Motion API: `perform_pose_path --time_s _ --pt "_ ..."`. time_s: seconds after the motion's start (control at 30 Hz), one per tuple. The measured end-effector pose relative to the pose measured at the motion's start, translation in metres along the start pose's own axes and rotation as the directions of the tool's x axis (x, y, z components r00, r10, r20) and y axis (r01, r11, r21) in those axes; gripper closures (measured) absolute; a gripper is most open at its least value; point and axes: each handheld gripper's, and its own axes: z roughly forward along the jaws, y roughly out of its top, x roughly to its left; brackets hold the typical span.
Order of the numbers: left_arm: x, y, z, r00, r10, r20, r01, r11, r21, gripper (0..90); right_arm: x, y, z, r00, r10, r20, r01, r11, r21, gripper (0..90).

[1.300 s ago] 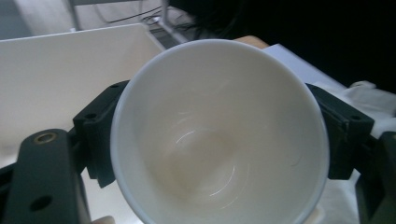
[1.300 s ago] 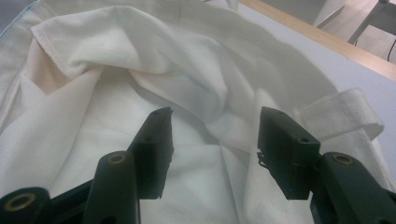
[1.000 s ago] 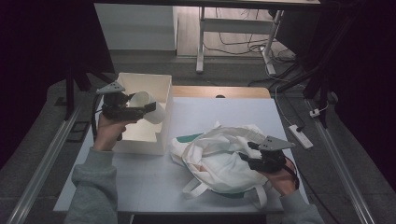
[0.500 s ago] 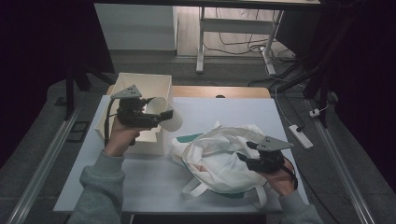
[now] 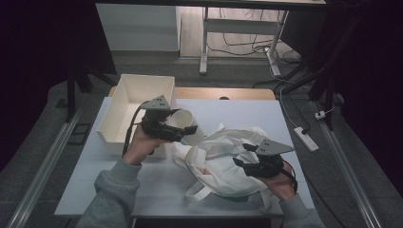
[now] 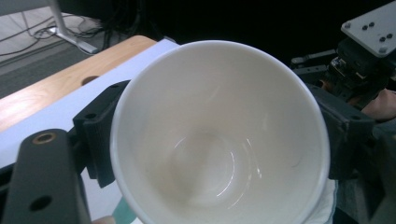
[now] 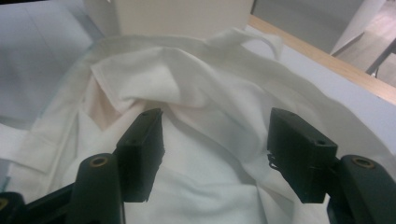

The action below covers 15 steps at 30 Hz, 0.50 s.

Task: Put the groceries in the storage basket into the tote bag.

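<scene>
A white cup [image 5: 187, 124] lies on its side in my left gripper [image 5: 183, 133], which is shut on it just right of the white box [image 5: 128, 109]. In the left gripper view the cup's mouth [image 6: 219, 135] faces the camera with a black jaw against each side. A crumpled white cloth bag [image 5: 214, 161] lies on the table right of centre. My right gripper [image 5: 242, 164] rests low over the bag's right part. Its jaws have just been opening and stand apart, with loose folds of the bag [image 7: 187, 84] under and between the pads [image 7: 144, 140], not pinched.
The open-topped box stands at the table's left rear, and its wall [image 7: 182, 16] shows beyond the bag. A wooden strip [image 5: 237, 92] runs along the far table edge. On the floor to the right lies a power strip [image 5: 304, 137]; desk legs [image 5: 204, 42] stand behind.
My left gripper has carried the cup to the right, from over the box to the bag's left edge. The right hand has stayed on the bag.
</scene>
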Motion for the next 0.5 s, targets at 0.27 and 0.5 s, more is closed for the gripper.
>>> perform_pose_path --time_s 0.27,0.5 --pt "-0.012 -0.002 0.027 0.9990 0.023 0.038 -0.026 0.9975 0.066 19.5 0.011 0.010 0.004 0.9991 -0.021 -0.037 0.020 1.000 -0.023 29.8" --pt "-0.016 -0.007 0.048 0.9974 0.025 0.068 -0.032 0.9927 0.116 19.4 0.020 0.017 0.011 0.9973 -0.044 -0.059 0.043 0.999 -0.013 20.7"
